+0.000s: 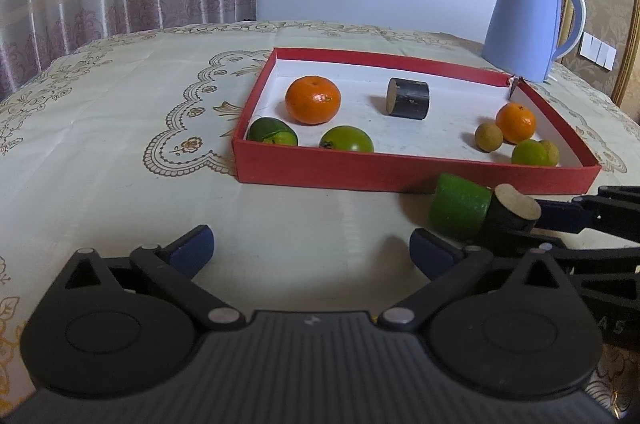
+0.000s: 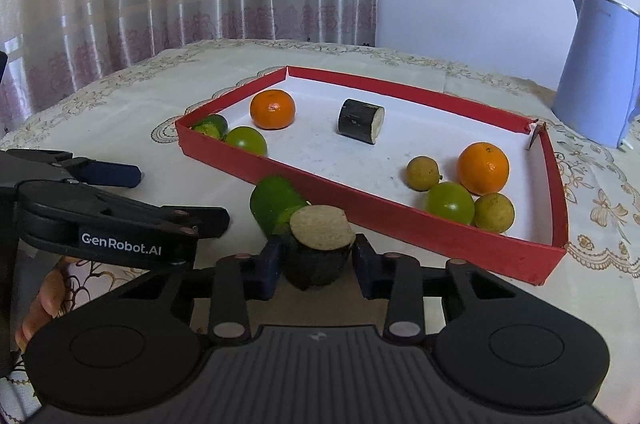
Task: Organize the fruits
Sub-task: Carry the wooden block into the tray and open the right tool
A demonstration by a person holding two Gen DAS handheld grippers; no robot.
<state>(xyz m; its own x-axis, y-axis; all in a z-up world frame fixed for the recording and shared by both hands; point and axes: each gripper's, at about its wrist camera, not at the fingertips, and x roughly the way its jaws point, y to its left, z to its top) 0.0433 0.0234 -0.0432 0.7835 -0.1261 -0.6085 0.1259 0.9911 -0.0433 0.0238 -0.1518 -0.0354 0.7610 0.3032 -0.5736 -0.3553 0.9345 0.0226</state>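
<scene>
A short dark cane piece (image 2: 320, 248) with a pale cut end sits on the cloth in front of the red tray (image 2: 400, 224). My right gripper (image 2: 319, 264) is shut on it, with a blue pad pressed against each side. A green cylinder piece (image 2: 276, 204) lies touching the cane piece, against the tray wall. In the left wrist view the same pair, cane piece (image 1: 514, 210) and green piece (image 1: 460, 204), lies at the right. My left gripper (image 1: 312, 250) stands open over bare cloth, with nothing between its fingers. The tray holds two oranges, another dark cane piece (image 2: 360, 120), green fruits and small yellowish fruits.
A pale blue kettle (image 1: 524, 24) stands behind the tray's right corner. The table wears a cream patterned cloth (image 1: 120, 144), with a curtain behind. The left gripper's arm (image 2: 120, 236) and a person's hand (image 2: 44, 300) fill the lower left of the right wrist view.
</scene>
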